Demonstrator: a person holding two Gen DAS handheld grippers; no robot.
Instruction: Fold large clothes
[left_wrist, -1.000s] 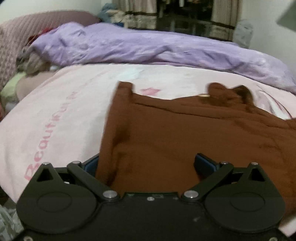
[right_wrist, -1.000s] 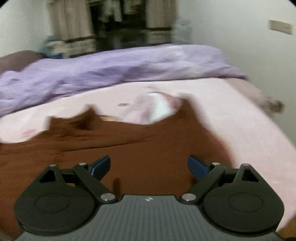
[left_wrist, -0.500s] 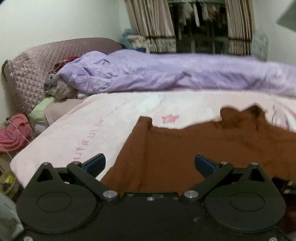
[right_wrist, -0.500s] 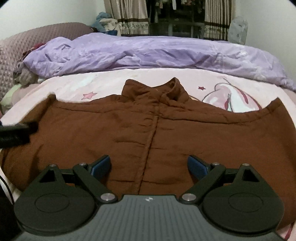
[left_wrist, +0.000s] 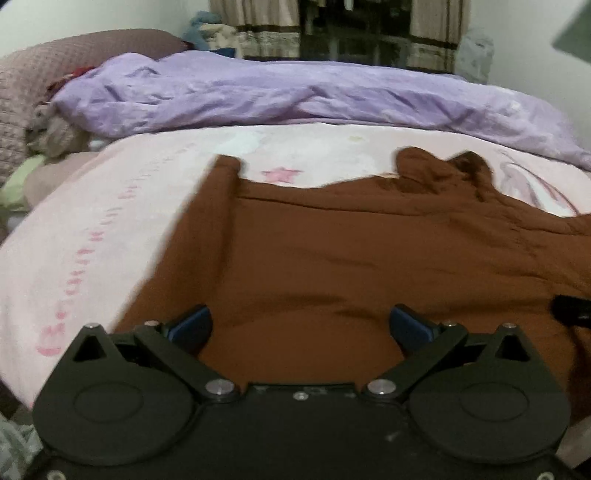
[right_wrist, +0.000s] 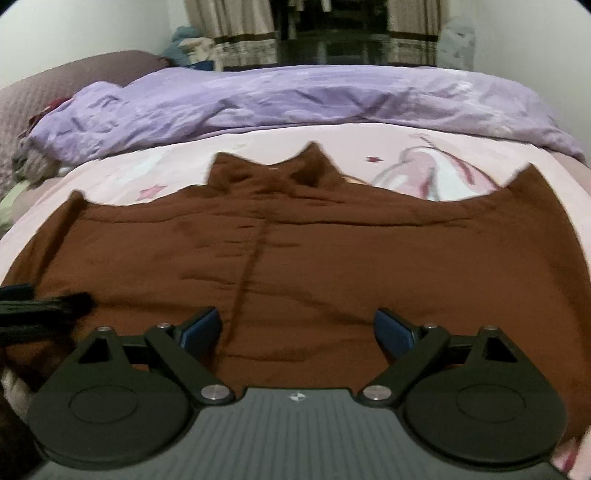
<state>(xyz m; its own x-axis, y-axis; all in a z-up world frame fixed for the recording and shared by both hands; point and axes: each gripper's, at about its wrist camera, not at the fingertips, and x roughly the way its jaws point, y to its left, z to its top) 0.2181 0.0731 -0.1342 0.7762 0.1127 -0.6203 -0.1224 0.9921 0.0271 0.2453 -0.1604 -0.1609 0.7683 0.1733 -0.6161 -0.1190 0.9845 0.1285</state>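
left wrist view: the left gripper (left_wrist: 301, 326), matte black with blue padded fingertips (left_wrist: 192, 325), hangs low over the near hem of the garment, jaws spread wide with nothing between them.
right wrist view: the right gripper (right_wrist: 295, 326), same black linkage with a ribbed grey body, has its blue fingertips (right_wrist: 391, 326) parted wide and empty above the garment's lower middle.
garment: a large brown quilted jacket (right_wrist: 295, 251) with a stand-up collar lies spread flat, front up, on the bed; both sleeves are stretched out sideways and end in pointed corners, and a dark seam runs down the centre from the collar.
texture: soft, slightly puffy fabric with shallow horizontal creases.
bedding: a pale pink fleece sheet (left_wrist: 110, 221) printed with pink stars, pink lettering and a cartoon figure lies beneath the jacket.
duvet: a crumpled lilac satin-like duvet (right_wrist: 295, 96) is heaped along the far side of the bed, apart from the jacket.
headboard: a padded mauve diamond-quilted headboard (left_wrist: 22, 92) stands at the left.
background: beige striped curtains (right_wrist: 229, 29) hang behind, blurred.
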